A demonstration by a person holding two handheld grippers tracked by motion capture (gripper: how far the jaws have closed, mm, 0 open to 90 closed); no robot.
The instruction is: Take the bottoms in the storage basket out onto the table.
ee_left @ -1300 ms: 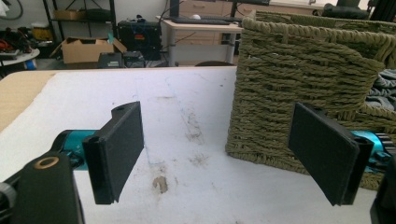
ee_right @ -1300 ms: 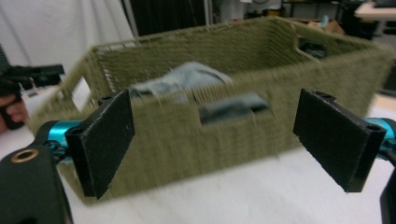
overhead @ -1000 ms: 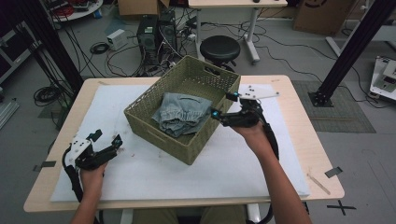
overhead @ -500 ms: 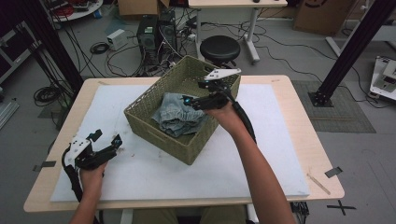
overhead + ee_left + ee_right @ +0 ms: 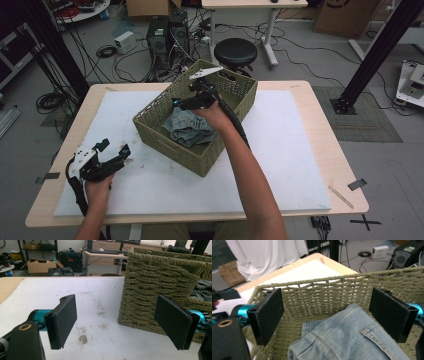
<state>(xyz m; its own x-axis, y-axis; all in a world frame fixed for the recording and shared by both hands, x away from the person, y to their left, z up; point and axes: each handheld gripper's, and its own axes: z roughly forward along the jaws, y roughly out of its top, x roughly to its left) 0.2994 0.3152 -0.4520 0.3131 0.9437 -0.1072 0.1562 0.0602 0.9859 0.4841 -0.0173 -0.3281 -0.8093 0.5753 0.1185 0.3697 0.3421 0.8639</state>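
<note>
A person's right gripper point(image 5: 186, 102) hangs over the woven basket point(image 5: 170, 142) on a white-covered table point(image 5: 300, 150), its 2 jaws spread wide and empty above a crumpled pair of denim shorts point(image 5: 188, 127) lying on the basket floor. In the right gripper view the denim shorts point(image 5: 352, 337) sit directly below and between the black pads point(image 5: 268, 315), a stitched back pocket toward the right-hand pad, with the far basket wall point(image 5: 332, 297) just beyond. The garment lies bunched, its longer run roughly along the basket's length, and the open jaws straddle it crosswise, so the likely move is a straight drop and a pinch on the raised fold.

The right hand is plainly the nearer of the 2. The left gripper point(image 5: 112, 155) rests low on the table near the front-left edge, apart from the basket, jaws likewise open and holding nothing; the left gripper view looks along its pads point(image 5: 62, 321) at the basket's outer corner point(image 5: 155, 290) close ahead.

The basket's tall woven walls are the main obstacle, leaving little room to swing sideways. Beyond the table stand a black stool point(image 5: 235, 50), computer towers point(image 5: 167, 32) and loose cables on the floor.
</note>
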